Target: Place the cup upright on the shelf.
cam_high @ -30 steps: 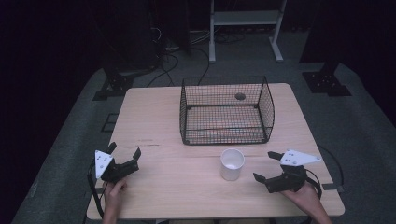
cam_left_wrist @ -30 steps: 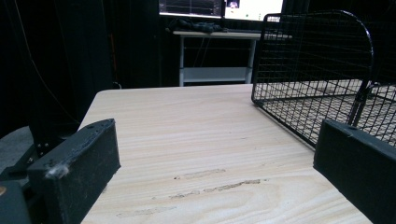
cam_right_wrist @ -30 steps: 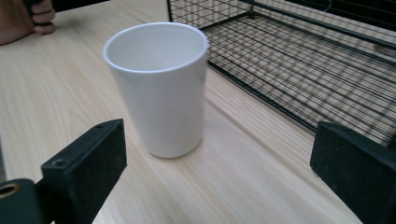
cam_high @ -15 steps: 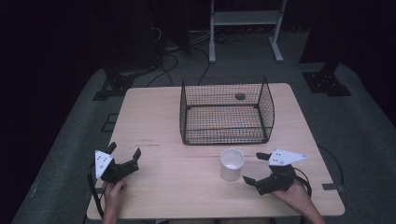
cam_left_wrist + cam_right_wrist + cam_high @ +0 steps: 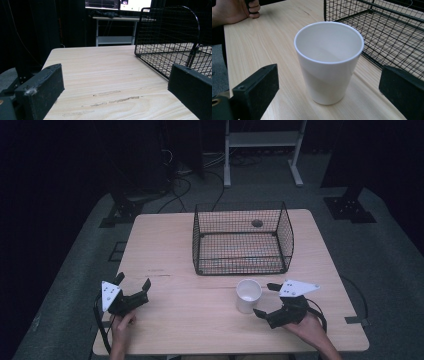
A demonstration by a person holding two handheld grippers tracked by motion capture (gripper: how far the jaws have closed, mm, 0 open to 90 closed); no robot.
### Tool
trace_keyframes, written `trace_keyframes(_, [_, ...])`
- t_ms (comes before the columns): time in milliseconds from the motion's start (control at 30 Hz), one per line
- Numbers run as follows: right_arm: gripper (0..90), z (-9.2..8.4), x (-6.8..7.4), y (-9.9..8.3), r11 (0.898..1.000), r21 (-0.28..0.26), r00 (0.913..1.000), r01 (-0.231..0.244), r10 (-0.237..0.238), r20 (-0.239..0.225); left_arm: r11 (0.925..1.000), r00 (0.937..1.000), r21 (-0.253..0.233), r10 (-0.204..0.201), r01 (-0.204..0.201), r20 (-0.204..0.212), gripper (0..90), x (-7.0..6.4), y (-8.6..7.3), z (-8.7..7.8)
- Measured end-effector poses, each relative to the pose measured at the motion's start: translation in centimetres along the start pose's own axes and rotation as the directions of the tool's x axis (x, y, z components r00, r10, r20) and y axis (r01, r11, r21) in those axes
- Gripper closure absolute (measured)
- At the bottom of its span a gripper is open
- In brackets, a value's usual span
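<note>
We are seeing the right claw (image 5: 265, 300) moving closer to the cup (image 5: 248, 295) than a second ago, jaws spread wide, aimed at it. The cup is standing upright on the counter (image 5: 170, 245), before the basket (image 5: 242, 238). The left claw (image 5: 132, 287) is resting open, unmoved.

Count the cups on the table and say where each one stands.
1. The white cup stands upright on the table, just in front of the wire basket, close ahead of the open right gripper. Nothing suggests another is hidden.
</note>
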State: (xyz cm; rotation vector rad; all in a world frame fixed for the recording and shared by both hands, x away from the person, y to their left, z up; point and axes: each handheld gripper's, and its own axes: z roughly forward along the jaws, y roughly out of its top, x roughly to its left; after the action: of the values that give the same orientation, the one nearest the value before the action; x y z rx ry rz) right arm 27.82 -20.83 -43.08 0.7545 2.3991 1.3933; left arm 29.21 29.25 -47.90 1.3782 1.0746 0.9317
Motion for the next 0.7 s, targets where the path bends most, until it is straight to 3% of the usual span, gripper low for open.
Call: trace_keyframes(700, [2.0, 3.0, -0.3, 0.7, 1.000, 0.019, 0.9998, -0.004, 0.004, -0.022, 1.0000, 1.0000, -0.001, 0.000, 0.000, 0.002, 0.0, 0.0, 0.0, 0.0])
